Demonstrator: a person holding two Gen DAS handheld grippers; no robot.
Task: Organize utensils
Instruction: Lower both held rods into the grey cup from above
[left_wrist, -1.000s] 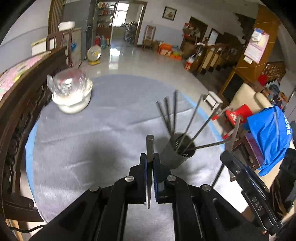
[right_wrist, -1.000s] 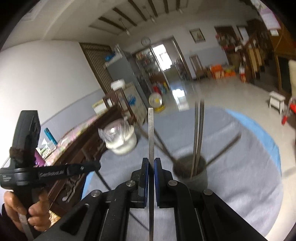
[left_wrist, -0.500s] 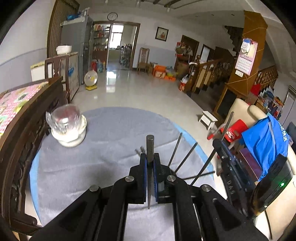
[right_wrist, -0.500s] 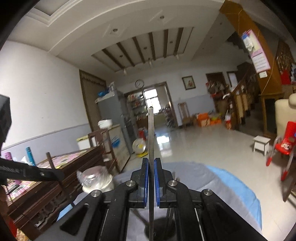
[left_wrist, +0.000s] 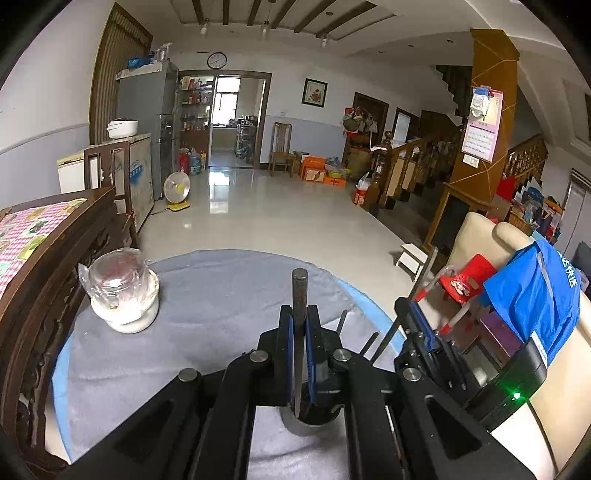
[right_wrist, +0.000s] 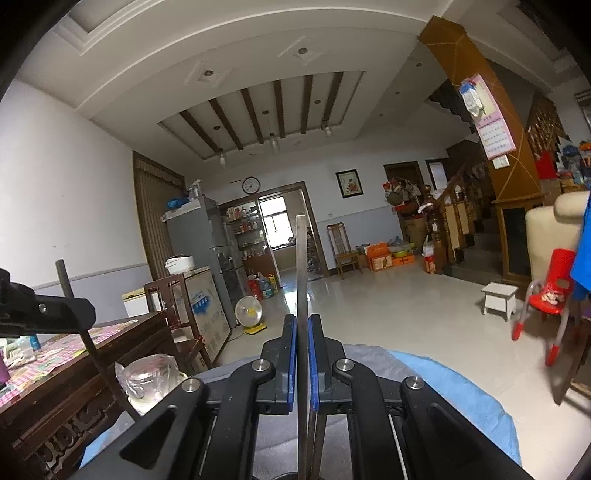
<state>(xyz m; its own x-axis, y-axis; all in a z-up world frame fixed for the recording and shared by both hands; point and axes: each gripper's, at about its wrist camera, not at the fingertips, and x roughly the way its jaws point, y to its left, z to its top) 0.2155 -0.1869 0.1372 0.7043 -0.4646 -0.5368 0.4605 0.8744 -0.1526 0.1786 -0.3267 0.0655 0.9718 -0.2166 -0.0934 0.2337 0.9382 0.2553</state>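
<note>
The left gripper (left_wrist: 299, 328) is clenched on a dark chopstick (left_wrist: 299, 291); the right gripper (right_wrist: 303, 339) is clamped on a steel chopstick (right_wrist: 301, 266). Over the last second both have risen, carrying the sticks up above the metal holder (left_wrist: 310, 421) on the grey tabletop (left_wrist: 207, 295). Other sticks (left_wrist: 341, 320) remain there, so sorting appears underway.

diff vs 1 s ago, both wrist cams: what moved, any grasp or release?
Both claws rose and tipped up: the left view's holder slid from right of the left claw to under it; the right view lost the tabletop for room and ceiling. No grasp or release: the left stays shut on its dark rod, the right claw on its flat strip.
</note>
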